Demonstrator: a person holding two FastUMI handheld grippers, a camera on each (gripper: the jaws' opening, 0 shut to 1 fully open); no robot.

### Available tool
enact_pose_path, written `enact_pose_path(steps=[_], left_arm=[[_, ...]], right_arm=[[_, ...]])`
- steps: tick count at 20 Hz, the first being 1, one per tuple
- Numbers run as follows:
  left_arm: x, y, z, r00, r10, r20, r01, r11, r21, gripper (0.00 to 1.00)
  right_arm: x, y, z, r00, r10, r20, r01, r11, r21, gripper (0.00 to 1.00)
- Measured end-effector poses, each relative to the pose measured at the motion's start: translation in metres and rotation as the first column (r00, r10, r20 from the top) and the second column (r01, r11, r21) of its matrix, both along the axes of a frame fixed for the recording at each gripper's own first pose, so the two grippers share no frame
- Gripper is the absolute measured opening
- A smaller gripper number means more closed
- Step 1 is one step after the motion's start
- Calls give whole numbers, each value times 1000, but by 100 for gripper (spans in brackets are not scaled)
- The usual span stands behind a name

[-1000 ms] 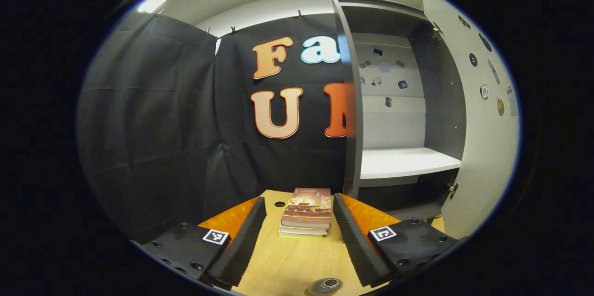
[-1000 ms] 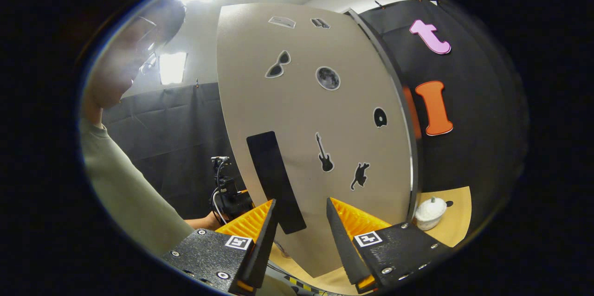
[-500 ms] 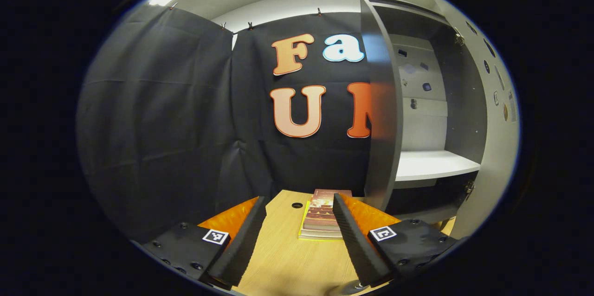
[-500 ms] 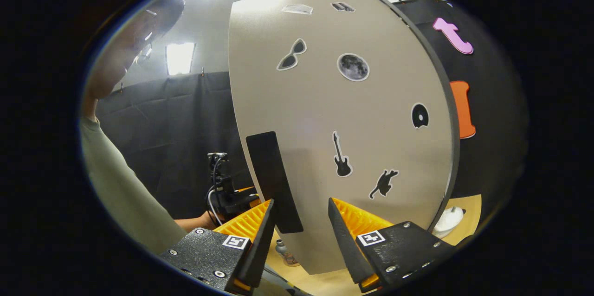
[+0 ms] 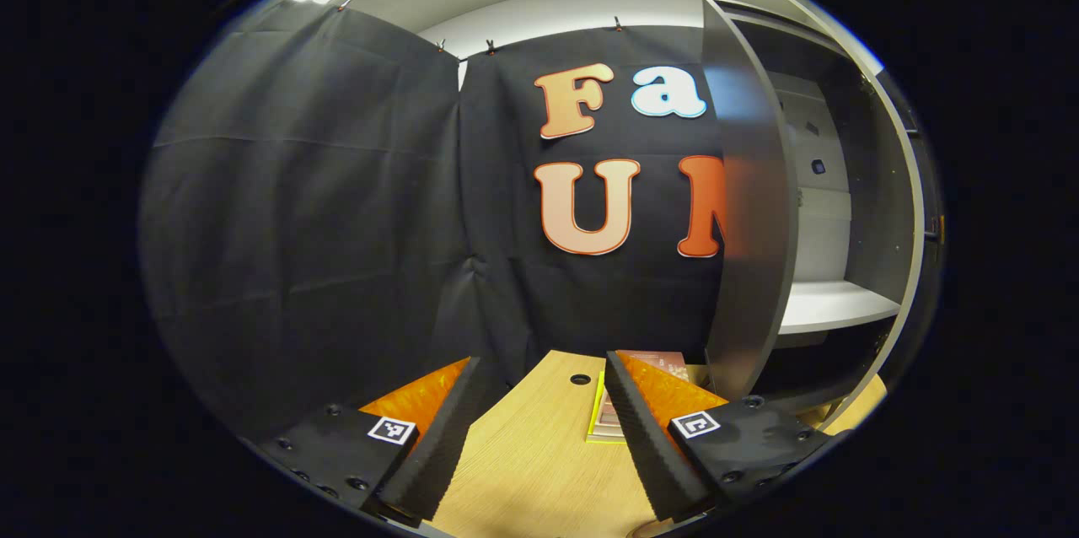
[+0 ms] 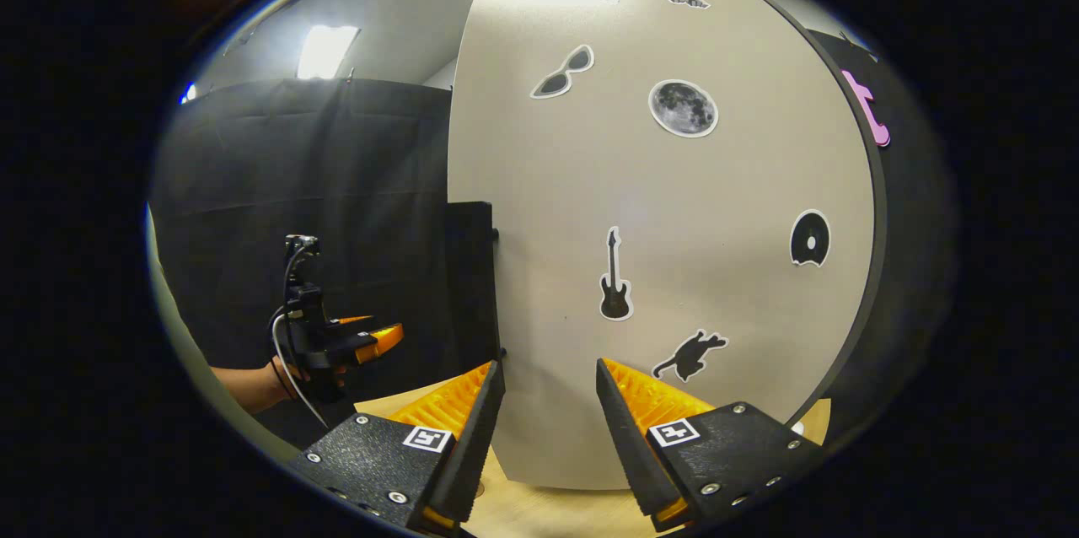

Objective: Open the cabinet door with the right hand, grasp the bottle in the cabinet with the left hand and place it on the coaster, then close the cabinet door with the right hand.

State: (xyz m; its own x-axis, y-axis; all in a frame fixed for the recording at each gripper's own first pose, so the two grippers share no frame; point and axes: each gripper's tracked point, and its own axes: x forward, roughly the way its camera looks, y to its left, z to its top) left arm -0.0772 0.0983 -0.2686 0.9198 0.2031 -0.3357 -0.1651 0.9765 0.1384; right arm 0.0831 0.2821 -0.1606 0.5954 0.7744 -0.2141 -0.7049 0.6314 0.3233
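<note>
Item: tall beige sticker-dotted cabinet door, upright, dead ahead of our right gripper; jaws apart, empty. Left gripper sits farther off, jaws apart.

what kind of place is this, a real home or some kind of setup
Likely a staged recording booth, not a home: black cloth hangs as walls, and a cabinet with a stickered door stands on a wooden table.

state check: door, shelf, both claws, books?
cabinet door: partly open, edge-on in the left gripper view
cabinet shelf: bare where visible
left claw: open, holding nothing
right claw: open, facing the door
stack of books: flat on the table
</note>
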Motion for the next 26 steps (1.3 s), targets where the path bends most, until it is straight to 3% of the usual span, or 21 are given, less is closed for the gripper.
enact_pose_path(steps=[4, 11, 12, 13, 15, 16, 18, 19, 22, 24, 26], left_arm=[[4, 9, 4, 1000, 11, 9, -11, 1000, 6, 95], [17, -3, 27, 999, -20, 42, 20, 1000, -7, 92], [20, -6, 32, 998, -32, 52, 33, 999, -7, 95], [23, -8, 37, 997, -41, 59, 41, 999, -1, 92], [23, -10, 47, 996, -57, 73, 56, 998, 20, 92], [24, -11, 55, 995, -64, 82, 62, 998, 28, 98], [27, -19, 67, 990, -93, 102, 89, 995, 42, 92], [30, -20, 72, 989, -100, 108, 95, 994, 52, 94], [35, -27, 87, 988, -107, 112, 105, 994, 17, 98], [39, -33, 100, 987, -107, 120, 110, 994, -20, 91], [44, -42, 115, 984, -111, 136, 119, 991, -55, 92]], right_arm=[[8, 20, 11, 1000, 15, 2, -15, 998, 64, 71], [14, 20, 11, 998, -51, 43, 51, 999, 4, 74], [15, 21, 11, 997, -62, 46, 62, 998, -6, 68], [15, 21, 11, 996, -73, 48, 74, 997, -17, 74], [16, 22, 10, 994, -99, 40, 100, 994, -35, 74], [16, 23, 9, 993, -112, 34, 113, 993, -44, 75], [16, 23, 9, 991, -133, 19, 134, 990, -51, 74], [17, 23, 9, 990, -143, 13, 143, 988, -52, 74], [24, 14, 20, 982, -187, 25, 188, 981, -45, 74], [21, 7, 42, 982, -183, 48, 183, 983, 0, 75], [18, -7, 64, 974, -207, 90, 206, 978, 26, 74]])
